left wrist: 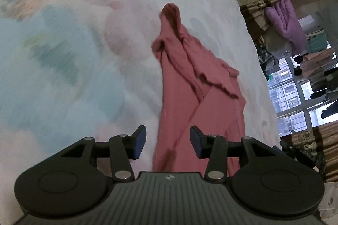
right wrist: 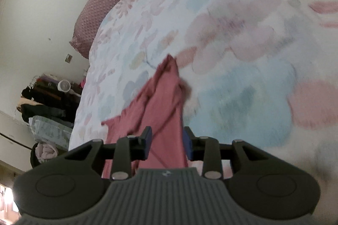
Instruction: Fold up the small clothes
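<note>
On the bed (left wrist: 63, 68), over a pale floral cover, a pink top (left wrist: 190, 85) lies stretched out in a long, rumpled strip, its far end bunched to a point and a frilled hem folded across its middle. In the left wrist view the left tool (left wrist: 168, 143) stands with its jaws wide apart, the near end of the top lying between and below them; the pads look clear of the cloth, so it holds nothing. In the right wrist view the right tool (right wrist: 166, 145) has its jaws closer together with the pink top (right wrist: 162, 102) running up between them. The cloth fills the gap, but motion blur hides whether the pads actually pinch it, so I cannot tell if it is gripped.

The top looks to be a thin ribbed knit: light, soft and limp, likely to sag and slide on itself rather than hold a crease. I judge it is not yet spread flat. Corners or the hem edge would give the surest hold, taken through both layers and drawn taut between the two tools.
</note>
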Tool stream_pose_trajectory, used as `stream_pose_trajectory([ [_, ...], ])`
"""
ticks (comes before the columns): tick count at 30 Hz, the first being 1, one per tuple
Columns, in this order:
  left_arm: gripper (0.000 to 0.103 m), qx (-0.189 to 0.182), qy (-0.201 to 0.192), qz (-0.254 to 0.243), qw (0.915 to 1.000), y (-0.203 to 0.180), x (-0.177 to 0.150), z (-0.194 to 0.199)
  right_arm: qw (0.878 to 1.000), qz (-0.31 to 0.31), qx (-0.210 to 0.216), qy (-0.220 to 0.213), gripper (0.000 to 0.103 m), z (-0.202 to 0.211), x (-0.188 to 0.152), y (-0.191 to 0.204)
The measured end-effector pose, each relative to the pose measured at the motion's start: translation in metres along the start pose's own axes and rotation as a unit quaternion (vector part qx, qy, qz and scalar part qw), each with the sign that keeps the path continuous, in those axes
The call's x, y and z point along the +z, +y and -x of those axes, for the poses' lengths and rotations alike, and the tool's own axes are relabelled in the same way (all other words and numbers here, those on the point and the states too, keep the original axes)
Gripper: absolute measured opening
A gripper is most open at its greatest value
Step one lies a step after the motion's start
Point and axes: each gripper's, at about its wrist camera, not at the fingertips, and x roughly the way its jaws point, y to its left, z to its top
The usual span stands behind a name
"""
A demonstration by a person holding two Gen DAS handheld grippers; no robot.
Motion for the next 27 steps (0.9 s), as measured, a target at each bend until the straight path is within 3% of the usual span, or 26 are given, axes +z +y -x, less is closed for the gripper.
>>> stream_pose_trajectory([
  [3, 0.055, 0.005, 0.011, -0.013, 0.9998, -0.005, -0.02, 0.013, 0.999, -0.005, -0.013, 0.033, 0.032, 0.006, -0.024, 0.004],
  [6, 0.057, 0.009, 0.039, -0.035, 0.9986, -0.001, -0.045, 0.021, 0.995, 0.032, -0.045, 0.08, 0.035, 0.016, -0.053, 0.008],
  [14, 0.064, 0.026, 0.074, -0.048, 0.9957, 0.003, -0.08, 0.032, 0.983, 0.048, -0.092, 0.153, 0.037, 0.048, -0.103, -0.016],
  [18, 0.067, 0.046, 0.088, -0.079, 0.9919, -0.004, -0.1, 0.031, 0.982, 0.049, -0.08, 0.164, 0.038, 0.048, -0.112, -0.024],
  [20, 0.067, 0.059, 0.095, -0.088, 0.9898, -0.006, -0.109, 0.026, 0.984, 0.06, -0.076, 0.15, 0.038, 0.044, -0.11, -0.023],
  [24, 0.067, 0.062, 0.095, -0.076, 0.9907, -0.002, -0.113, 0.027, 0.989, 0.065, -0.071, 0.108, 0.038, 0.03, -0.094, -0.025],
  [27, 0.067, 0.06, 0.093, -0.074, 0.9911, -0.002, -0.112, 0.028, 0.99, 0.046, -0.07, 0.11, 0.038, 0.01, -0.086, -0.031],
])
